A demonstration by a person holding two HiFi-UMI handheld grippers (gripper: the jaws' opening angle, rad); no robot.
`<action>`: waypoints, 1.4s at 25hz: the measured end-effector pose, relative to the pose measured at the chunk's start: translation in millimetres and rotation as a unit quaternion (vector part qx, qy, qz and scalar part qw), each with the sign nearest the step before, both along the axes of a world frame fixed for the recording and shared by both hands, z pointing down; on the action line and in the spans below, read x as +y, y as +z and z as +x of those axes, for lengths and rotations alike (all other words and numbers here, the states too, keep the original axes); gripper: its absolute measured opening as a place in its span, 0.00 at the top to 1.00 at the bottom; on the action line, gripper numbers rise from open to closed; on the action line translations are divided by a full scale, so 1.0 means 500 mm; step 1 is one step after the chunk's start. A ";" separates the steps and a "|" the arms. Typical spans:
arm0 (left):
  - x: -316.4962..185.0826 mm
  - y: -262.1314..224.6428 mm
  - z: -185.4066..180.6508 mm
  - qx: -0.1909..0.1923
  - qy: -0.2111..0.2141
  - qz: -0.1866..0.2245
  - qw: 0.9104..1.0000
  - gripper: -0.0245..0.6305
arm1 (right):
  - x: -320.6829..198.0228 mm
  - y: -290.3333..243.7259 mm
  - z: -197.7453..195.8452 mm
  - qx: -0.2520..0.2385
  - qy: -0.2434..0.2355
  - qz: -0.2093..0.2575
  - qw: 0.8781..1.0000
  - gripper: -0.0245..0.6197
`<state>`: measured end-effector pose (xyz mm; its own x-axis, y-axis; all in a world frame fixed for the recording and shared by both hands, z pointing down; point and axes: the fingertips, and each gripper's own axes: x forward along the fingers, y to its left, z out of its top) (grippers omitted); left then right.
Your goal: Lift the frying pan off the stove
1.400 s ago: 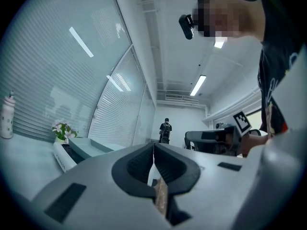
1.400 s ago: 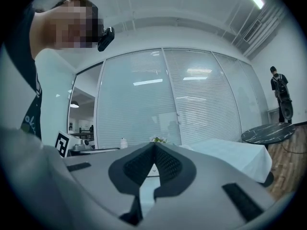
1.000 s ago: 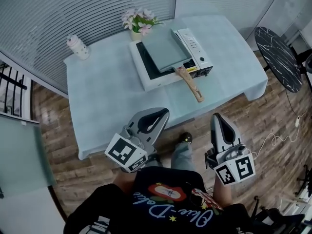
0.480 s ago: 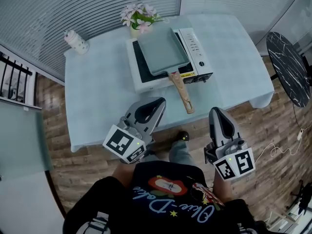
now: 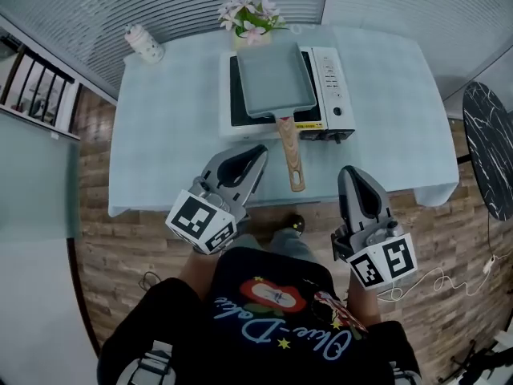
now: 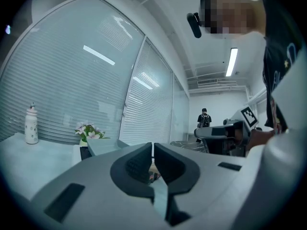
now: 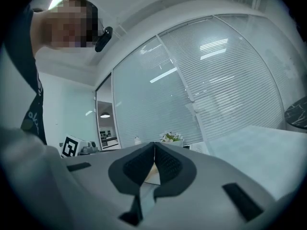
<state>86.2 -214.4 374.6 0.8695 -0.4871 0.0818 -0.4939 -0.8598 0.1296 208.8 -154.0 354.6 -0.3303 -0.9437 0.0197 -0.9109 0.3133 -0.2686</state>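
Observation:
A rectangular grey-green frying pan (image 5: pixel 274 79) sits on a white portable stove (image 5: pixel 329 79) on the table. Its wooden handle (image 5: pixel 290 155) points toward me over the table's near part. My left gripper (image 5: pixel 258 152) is shut and empty, its tip just left of the handle's end and apart from it. My right gripper (image 5: pixel 350 173) is also shut and empty, off the table's front edge to the right of the handle. In the left gripper view the shut jaws (image 6: pixel 152 148) point at the pan's corner (image 6: pixel 103 145). The right gripper view shows its jaws (image 7: pixel 154 147) pressed together.
The table wears a light blue cloth (image 5: pixel 176 119). A pot of pink flowers (image 5: pixel 252 18) stands behind the stove and a white bottle (image 5: pixel 144 42) at the far left corner. A round black marble table (image 5: pixel 490 135) is at the right. A person (image 6: pixel 204 119) stands far off.
The head view has swung so the table sits squarer and nearer. The pan handle's end now lies close to my left gripper's tip. Both grippers stay shut in front of my body.

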 end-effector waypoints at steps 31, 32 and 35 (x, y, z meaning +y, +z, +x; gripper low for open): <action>-0.072 0.104 0.055 0.183 0.007 -0.285 0.941 0.57 | -0.062 0.099 -0.095 -0.172 -0.218 -0.103 0.955 0.78; -0.075 0.107 0.056 0.189 0.008 -0.291 0.938 0.57 | -0.066 0.102 -0.098 -0.174 -0.221 -0.107 0.954 0.77; -0.084 0.118 0.062 0.196 0.013 -0.311 0.930 0.56 | -0.080 0.113 -0.108 -0.179 -0.229 -0.119 0.949 0.74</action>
